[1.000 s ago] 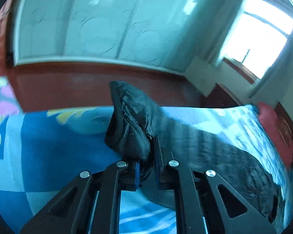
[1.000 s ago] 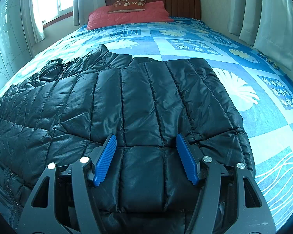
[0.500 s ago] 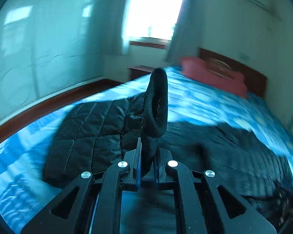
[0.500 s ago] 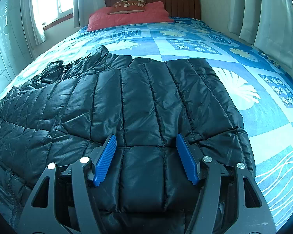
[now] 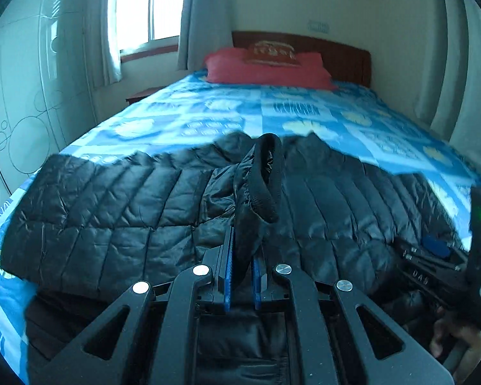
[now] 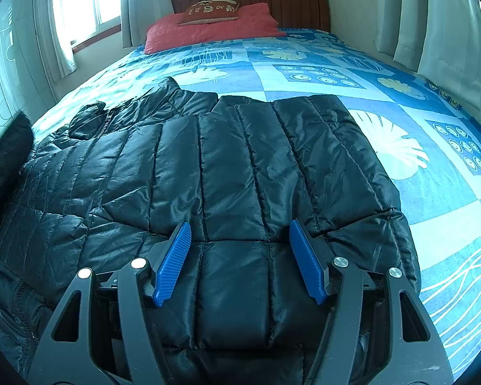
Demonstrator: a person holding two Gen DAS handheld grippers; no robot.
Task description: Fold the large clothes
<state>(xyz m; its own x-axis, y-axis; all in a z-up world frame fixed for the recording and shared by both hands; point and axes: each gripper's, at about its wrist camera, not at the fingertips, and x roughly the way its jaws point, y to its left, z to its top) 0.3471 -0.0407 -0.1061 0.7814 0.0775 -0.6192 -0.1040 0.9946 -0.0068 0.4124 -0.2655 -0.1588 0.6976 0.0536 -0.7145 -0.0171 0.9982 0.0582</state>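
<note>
A black quilted puffer jacket (image 6: 227, 166) lies spread across the blue patterned bedspread (image 6: 400, 102). My left gripper (image 5: 240, 250) is shut on one sleeve near its ribbed cuff (image 5: 267, 173), which stands up above the fingers over the jacket's body (image 5: 112, 211). My right gripper (image 6: 239, 234) is open, its blue pads (image 6: 173, 263) set wide over the jacket's near hem with nothing pinched. The right gripper (image 5: 433, 253) also shows at the right edge of the left wrist view, held by a hand (image 5: 458, 346). Black fabric (image 6: 3, 160) juts in at the left edge of the right wrist view.
Red pillows (image 6: 208, 29) lean against a wooden headboard (image 6: 298, 6) at the far end. A window (image 5: 147, 3) with curtains and a pale wardrobe (image 5: 25, 102) line the left side. A small nightstand (image 5: 144, 93) stands by the bed. Curtains (image 6: 439, 19) hang on the right.
My left gripper has swung the sleeve round from the bed's side, facing the wardrobe, to over the jacket, facing the headboard. Black fabric entered the right view's left edge. The right gripper stayed still.
</note>
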